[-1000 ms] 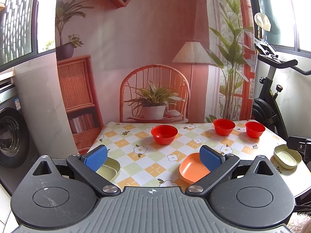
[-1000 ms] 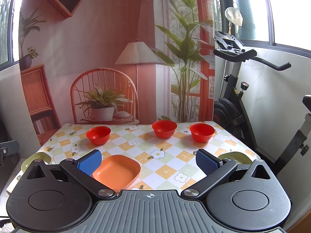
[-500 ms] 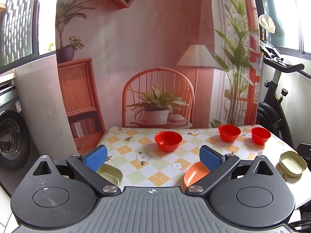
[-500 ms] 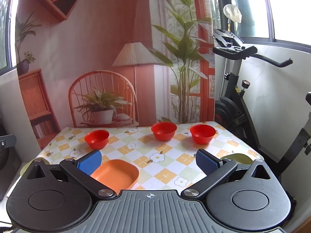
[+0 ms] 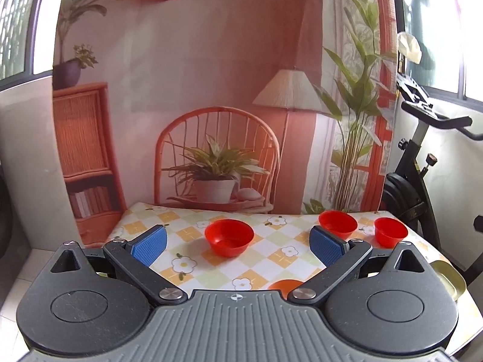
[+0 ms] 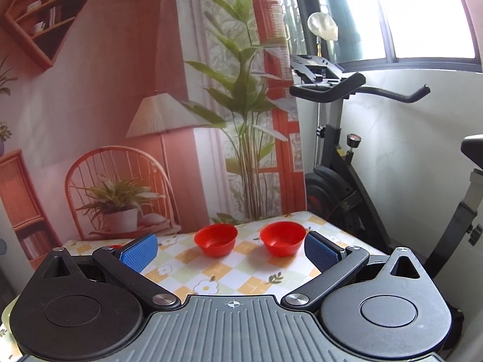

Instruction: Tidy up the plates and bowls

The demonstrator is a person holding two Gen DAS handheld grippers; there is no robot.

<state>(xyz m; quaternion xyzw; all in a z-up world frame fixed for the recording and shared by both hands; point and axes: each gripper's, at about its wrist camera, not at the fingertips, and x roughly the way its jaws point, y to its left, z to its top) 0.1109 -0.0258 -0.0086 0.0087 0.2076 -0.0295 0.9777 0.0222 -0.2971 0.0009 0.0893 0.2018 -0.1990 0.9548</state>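
Three red bowls stand on the checked tablecloth (image 5: 265,259): one in the middle (image 5: 228,236), two at the right (image 5: 338,220) (image 5: 390,231). My left gripper (image 5: 238,246) hangs open over the near edge, the middle bowl ahead between its fingers. Only a sliver of the orange plate (image 5: 282,285) shows below it. A green dish (image 5: 449,277) lies at the right edge. In the right wrist view my right gripper (image 6: 231,249) is open and empty, with two red bowls (image 6: 215,239) (image 6: 282,238) just ahead of it on the cloth (image 6: 223,274).
An exercise bike (image 6: 347,163) stands right of the table. A printed backdrop (image 5: 211,105) with a chair, plant and lamp hangs behind the table's far edge. A white wall panel (image 5: 27,163) rises at the left.
Both grippers have tilted up and drawn back, so the table sits lower in both views. The orange plate has nearly slipped under the left gripper and left the right view. Jaws stay open.
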